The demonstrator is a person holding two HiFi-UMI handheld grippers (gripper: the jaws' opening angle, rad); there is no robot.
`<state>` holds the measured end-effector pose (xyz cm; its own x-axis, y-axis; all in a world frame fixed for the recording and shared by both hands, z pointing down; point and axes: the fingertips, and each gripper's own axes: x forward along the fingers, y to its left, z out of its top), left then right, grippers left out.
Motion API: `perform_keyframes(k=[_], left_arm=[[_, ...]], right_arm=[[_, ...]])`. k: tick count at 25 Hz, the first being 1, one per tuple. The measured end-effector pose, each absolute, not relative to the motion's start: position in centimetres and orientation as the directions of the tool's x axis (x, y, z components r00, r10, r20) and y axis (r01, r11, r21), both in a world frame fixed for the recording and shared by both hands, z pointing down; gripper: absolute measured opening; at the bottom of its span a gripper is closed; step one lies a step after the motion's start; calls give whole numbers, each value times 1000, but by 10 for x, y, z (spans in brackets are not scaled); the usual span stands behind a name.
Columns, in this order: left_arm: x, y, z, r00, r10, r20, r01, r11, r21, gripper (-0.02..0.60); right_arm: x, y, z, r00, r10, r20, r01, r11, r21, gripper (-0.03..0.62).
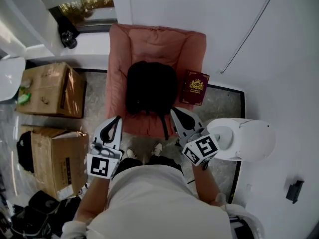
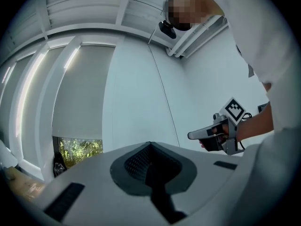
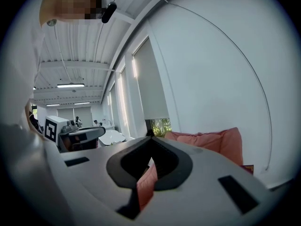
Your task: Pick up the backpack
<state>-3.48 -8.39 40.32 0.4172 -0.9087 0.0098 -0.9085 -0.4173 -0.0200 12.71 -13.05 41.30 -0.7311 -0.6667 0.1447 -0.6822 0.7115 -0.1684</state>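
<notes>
Though the left tongs (image 1: 118, 118) and right tongs (image 1: 174, 110) at lower centre are closed on nothing, we see the backpack (image 1: 151, 87) mid-frame on a pink cushion (image 1: 192, 49); lettering on the red book (image 1: 195, 87) is illegible.

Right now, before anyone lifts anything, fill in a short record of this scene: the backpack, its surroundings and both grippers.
backpack: black, lying on the pink armchair
book: dark red, beside the armchair
boxes: two, cardboard, on the floor
left gripper: fingers together, empty, short of the backpack
right gripper: fingers together, empty, by the backpack's lower corner
</notes>
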Motion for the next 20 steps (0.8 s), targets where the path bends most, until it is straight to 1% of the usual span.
perform_keyframes(k=[9, 14, 20], left_arm=[[-49, -101, 431, 395, -916, 67, -918, -395, 0, 11], [-51, -113, 466, 409, -907, 105, -913, -408, 28, 11], [-51, -135, 494, 413, -905, 102, -911, -411, 39, 11]], right_arm=[[127, -177, 483, -709, -664, 237, -703, 694, -157, 14], [121, -211, 518, -707, -661, 250, -705, 685, -185, 14], [122, -251, 560, -689, -674, 268, -723, 665, -186, 15]])
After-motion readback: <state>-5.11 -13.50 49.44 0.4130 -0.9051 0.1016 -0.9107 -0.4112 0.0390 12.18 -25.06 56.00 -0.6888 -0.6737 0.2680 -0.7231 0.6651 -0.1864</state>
